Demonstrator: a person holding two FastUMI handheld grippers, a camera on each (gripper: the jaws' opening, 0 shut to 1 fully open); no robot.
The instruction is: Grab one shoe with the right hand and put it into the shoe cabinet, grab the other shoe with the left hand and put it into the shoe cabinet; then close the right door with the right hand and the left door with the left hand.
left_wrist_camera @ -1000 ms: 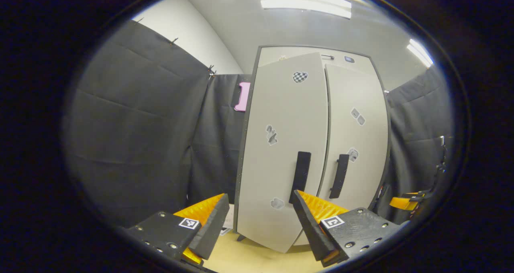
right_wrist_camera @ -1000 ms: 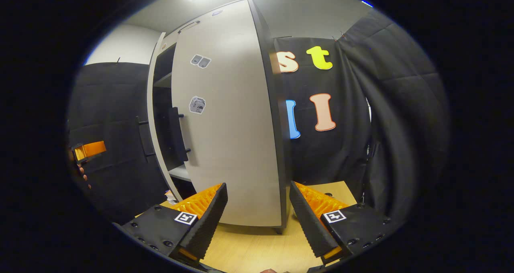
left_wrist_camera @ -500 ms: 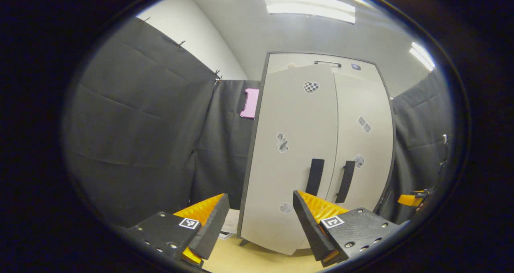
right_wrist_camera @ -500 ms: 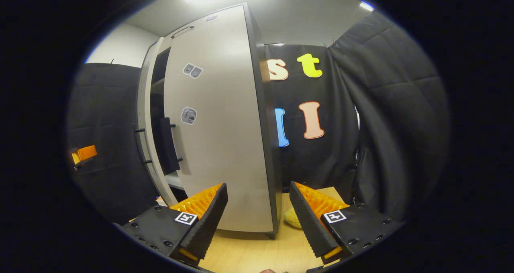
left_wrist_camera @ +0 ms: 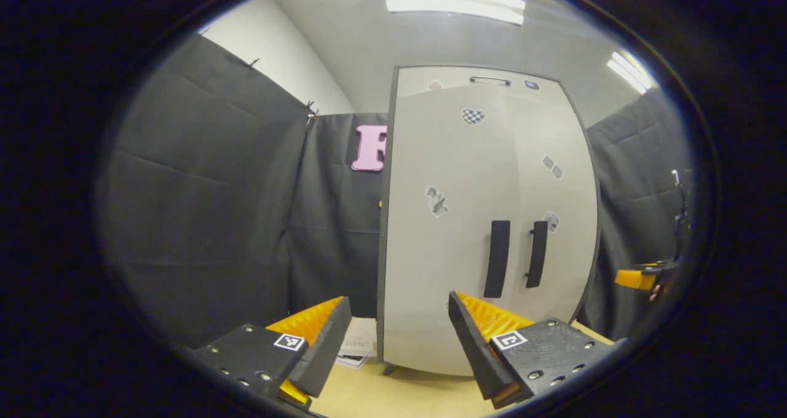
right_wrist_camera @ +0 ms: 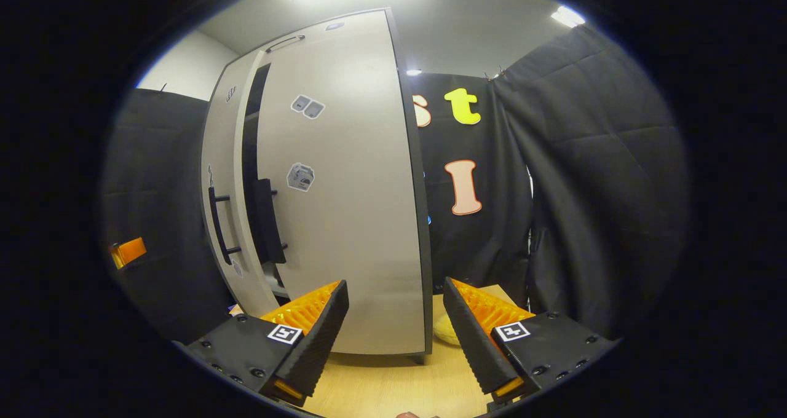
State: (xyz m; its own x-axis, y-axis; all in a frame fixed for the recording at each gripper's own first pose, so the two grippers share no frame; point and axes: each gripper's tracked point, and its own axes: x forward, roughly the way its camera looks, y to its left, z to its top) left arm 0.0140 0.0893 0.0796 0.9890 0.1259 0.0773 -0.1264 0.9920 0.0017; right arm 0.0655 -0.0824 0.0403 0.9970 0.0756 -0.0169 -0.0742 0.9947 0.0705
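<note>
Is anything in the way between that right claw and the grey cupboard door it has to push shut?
Nothing visible: the open right claw faces the pale grey right door, only bare wooden tabletop lying between them.

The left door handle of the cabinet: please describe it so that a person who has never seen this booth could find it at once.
Find the tall pale grey shoe cabinet against the black cloth wall. Two black vertical bars sit side by side near the middle seam of its doors. The left door handle is the flat, wider bar, under a checkered sticker; the right door handle beside it is narrower.
</note>
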